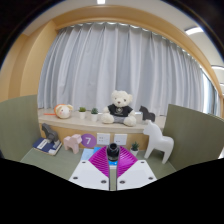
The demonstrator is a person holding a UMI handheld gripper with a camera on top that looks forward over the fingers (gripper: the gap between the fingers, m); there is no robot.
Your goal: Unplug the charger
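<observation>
Claw [113,166] closed narrow around dark charger [113,151] held between magenta pads [103,160], raised above worktop [85,172], teddy bear [121,106] beyond

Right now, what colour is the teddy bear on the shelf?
White teddy bear, with a dark patch on its chest, beyond the gripper; the gripper view shows it.

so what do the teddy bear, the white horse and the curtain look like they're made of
Teddy bear: soft plush fabric, going by its fuzzy cream surface.
White horse: probably painted wood or plastic; flat, hard-edged shape and smooth matte white.
Curtain: thin woven cloth, hanging in soft vertical folds with daylight glowing through.
</observation>
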